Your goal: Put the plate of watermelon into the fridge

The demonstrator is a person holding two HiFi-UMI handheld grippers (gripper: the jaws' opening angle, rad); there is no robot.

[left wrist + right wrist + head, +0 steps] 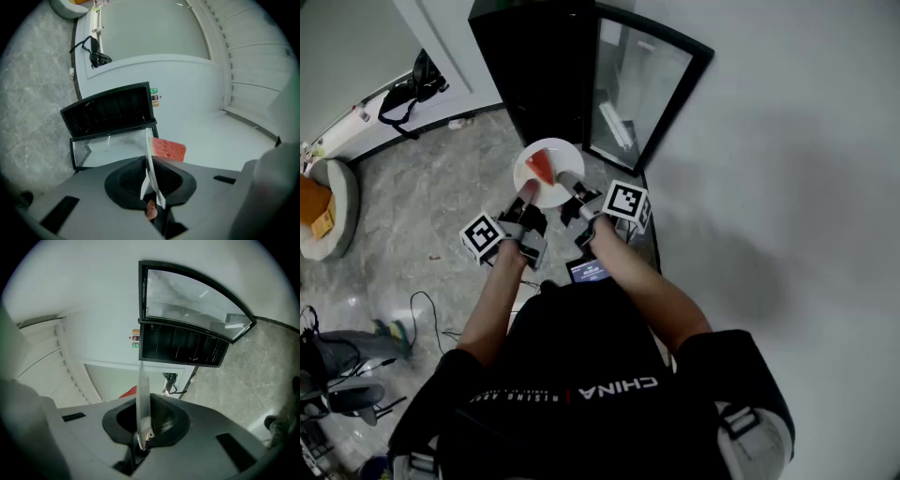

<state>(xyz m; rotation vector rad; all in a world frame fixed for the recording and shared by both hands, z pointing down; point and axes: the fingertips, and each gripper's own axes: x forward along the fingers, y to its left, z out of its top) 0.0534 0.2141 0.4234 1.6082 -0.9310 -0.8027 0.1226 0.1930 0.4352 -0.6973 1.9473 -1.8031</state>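
Gripping the plate (565, 157) from both sides near the middle of the head view, the left gripper (528, 193) and right gripper (569, 181) are each pinching its rim, jaws closed narrowly on it. The watermelon (542, 167) is lying on the plate. The plate is hovering just below the black fridge (539, 66) at top centre, whose glass door (642, 84) is standing open to the right. In both gripper views the plate is showing edge-on between the jaws.
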